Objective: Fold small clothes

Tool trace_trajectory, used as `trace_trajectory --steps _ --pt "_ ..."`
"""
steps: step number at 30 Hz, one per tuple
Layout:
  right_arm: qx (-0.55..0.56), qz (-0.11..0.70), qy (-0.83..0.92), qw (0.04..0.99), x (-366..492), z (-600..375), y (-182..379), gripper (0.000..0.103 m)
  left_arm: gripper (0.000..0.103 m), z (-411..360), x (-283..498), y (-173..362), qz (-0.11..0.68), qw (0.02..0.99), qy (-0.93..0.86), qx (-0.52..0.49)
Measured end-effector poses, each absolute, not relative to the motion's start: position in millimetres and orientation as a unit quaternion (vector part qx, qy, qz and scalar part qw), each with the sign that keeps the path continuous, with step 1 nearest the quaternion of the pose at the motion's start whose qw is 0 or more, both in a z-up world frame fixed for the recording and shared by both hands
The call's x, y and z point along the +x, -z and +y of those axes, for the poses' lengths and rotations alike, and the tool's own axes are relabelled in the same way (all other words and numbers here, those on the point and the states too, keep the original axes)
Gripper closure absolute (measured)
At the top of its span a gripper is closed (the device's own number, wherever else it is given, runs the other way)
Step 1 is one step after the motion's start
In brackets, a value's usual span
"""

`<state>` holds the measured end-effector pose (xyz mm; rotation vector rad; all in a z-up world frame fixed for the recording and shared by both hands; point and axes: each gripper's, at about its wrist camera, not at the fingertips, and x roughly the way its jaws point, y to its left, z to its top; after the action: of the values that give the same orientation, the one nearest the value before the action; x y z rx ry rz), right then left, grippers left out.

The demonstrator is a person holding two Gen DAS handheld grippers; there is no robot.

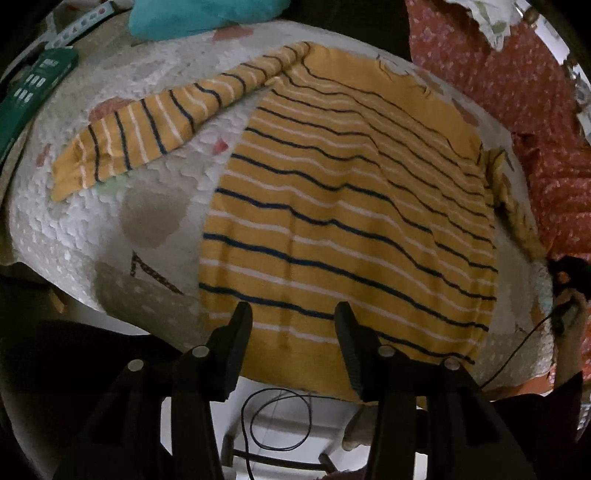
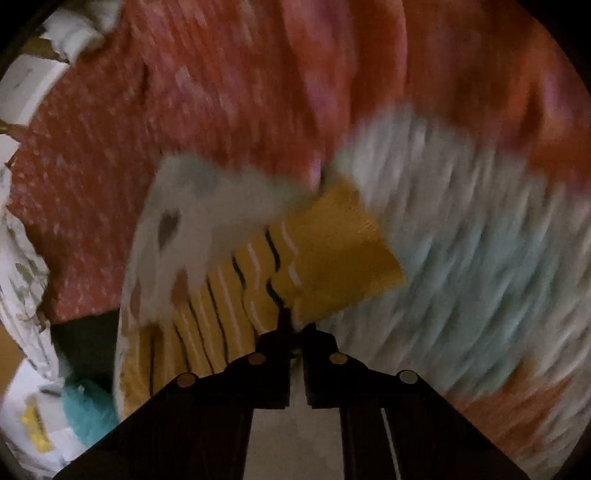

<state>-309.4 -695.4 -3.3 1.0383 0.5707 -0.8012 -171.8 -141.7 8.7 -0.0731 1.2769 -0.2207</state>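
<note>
Biggest thing around is the red spotted bedspread (image 1: 517, 92), running along the right side of the quilt (image 1: 155, 221), a white bumpy one with faded shapes on it. On the quilt the shirt (image 1: 343, 206) lies flat, mustard with navy and white stripes, hem at the near edge, one sleeve (image 1: 155, 125) stretched out toward the left edge. A teal cloth (image 1: 184, 18) sits at the far edge and a green box (image 1: 33, 92) at the far left corner.

The left gripper (image 1: 293, 314) hangs over the hem with its jaws wide apart, nothing between them.

The right wrist view is pretty blurry, but the right gripper (image 2: 297, 326) has its jaws pinched together on the other sleeve (image 2: 332, 254) right by the plain mustard cuff, quilt underneath and bedspread past it.

A thin black cable (image 1: 277, 421) loops below the quilt's near edge.
</note>
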Motion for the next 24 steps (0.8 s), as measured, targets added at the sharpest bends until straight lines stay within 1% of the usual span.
trace_trajectory --steps 4,6,10,16,20,24 --pt "0.374 0.225 0.466 0.769 -332 -710 -40 0.097 0.058 -157 -170 -8 0.596 0.796 0.109 -0.019" --pt "0.371 0.216 0.472 0.770 -338 -716 -45 0.097 0.058 -164 -166 -7 0.598 0.793 0.114 -0.017" --pt "0.370 0.225 0.449 0.781 -326 -712 -45 0.097 0.058 -173 -155 -7 0.596 0.794 0.122 -0.017" --pt "0.336 0.241 0.337 0.846 -253 -659 -69 0.097 0.057 -176 -116 -12 0.575 0.806 0.139 -0.021" --pt "0.330 0.261 0.208 0.883 -186 -585 -82 0.097 0.057 -167 -64 -18 0.548 0.823 0.136 -0.057" --pt "0.313 0.300 0.092 0.897 -124 -506 -74 0.097 0.057 -153 -4 -24 0.507 0.850 0.112 -0.090"
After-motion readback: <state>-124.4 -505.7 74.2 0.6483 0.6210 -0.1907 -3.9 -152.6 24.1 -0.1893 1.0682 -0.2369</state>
